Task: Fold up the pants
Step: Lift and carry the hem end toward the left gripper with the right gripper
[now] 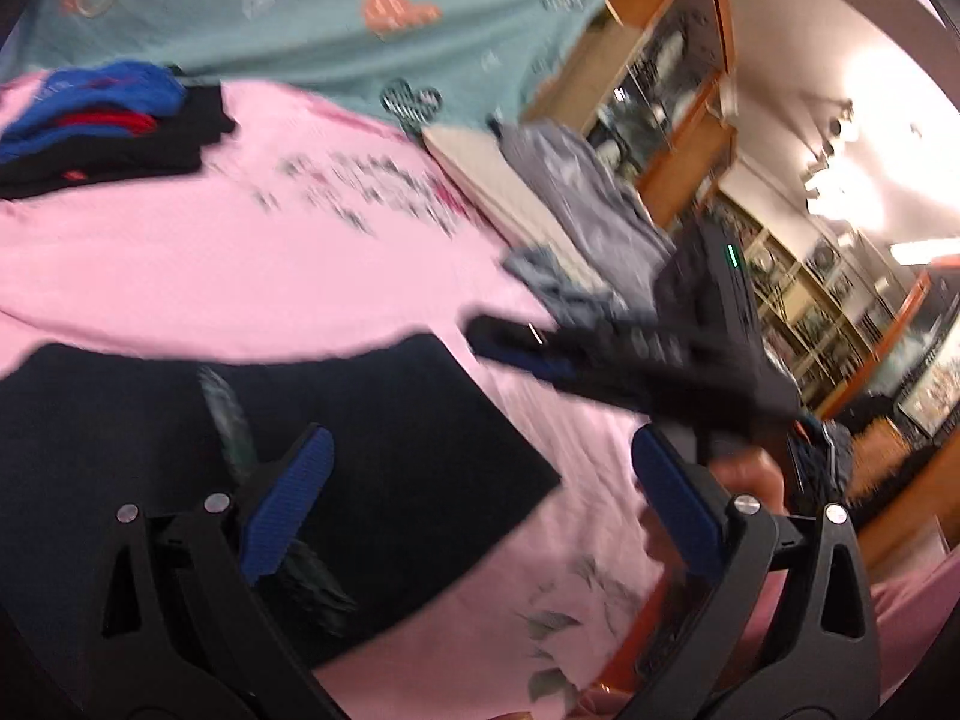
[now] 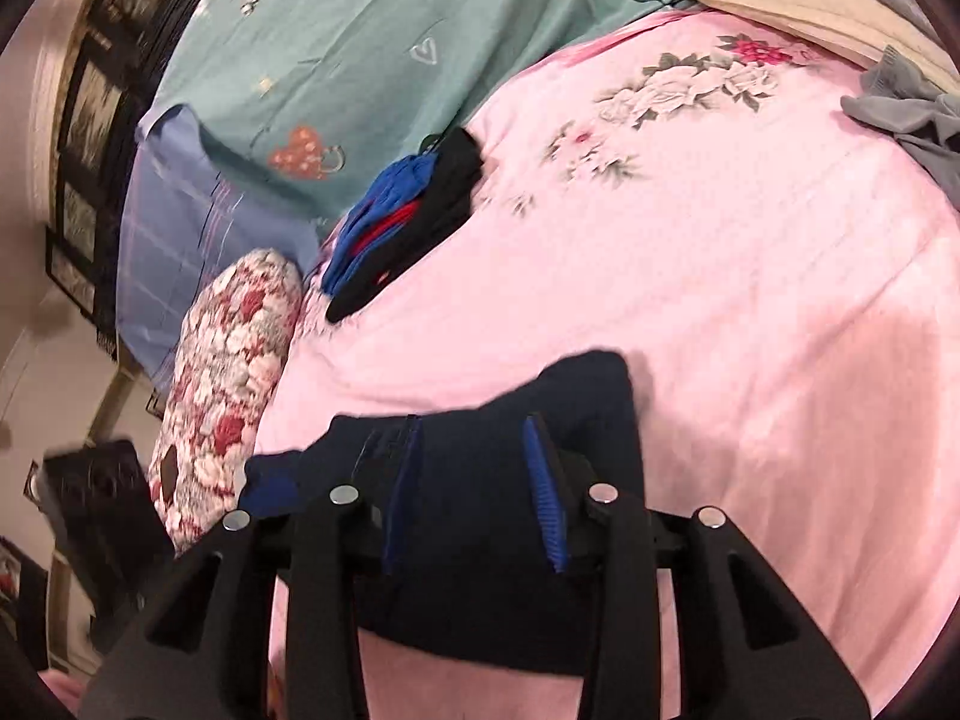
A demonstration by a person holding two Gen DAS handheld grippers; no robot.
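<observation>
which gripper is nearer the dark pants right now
Right. The right gripper has dark pants fabric between its fingers, though contact is unclear. The left gripper is open over the pants, one finger above the fabric, the other over the pink sheet.

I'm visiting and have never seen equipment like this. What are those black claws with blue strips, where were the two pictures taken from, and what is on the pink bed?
There is no robot here: a person holds a two-finger clamp in each hand, and a wide-angle camera on each clamp looks forward along its fingers. One picture comes from the left gripper, the other from the right gripper.

The left gripper is open and holds nothing; it hangs over the flat dark navy pants lying on the pink flowered bedspread. It also sees the other clamp, blurred. The right gripper's blue pads have the dark pants between them, but whether they pinch the cloth is unclear.

Further back lie a folded pile of blue, red and black clothes, a teal patterned sheet and some grey garments.
</observation>
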